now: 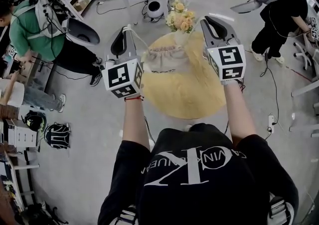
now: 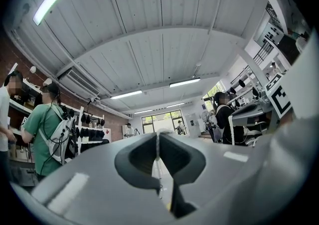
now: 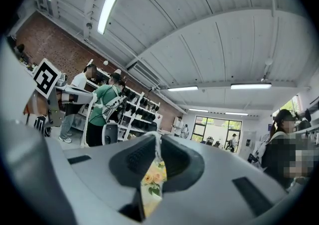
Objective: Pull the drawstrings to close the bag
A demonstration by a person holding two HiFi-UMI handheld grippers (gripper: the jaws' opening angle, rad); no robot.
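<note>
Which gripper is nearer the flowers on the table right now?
Right. The right gripper is just to the right of the flowers in the head view; the left gripper is farther off on their left.

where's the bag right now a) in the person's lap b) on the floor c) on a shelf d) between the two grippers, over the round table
d: the bag sits between the left gripper and the right gripper, each shut on a drawstring, with the table below.
</note>
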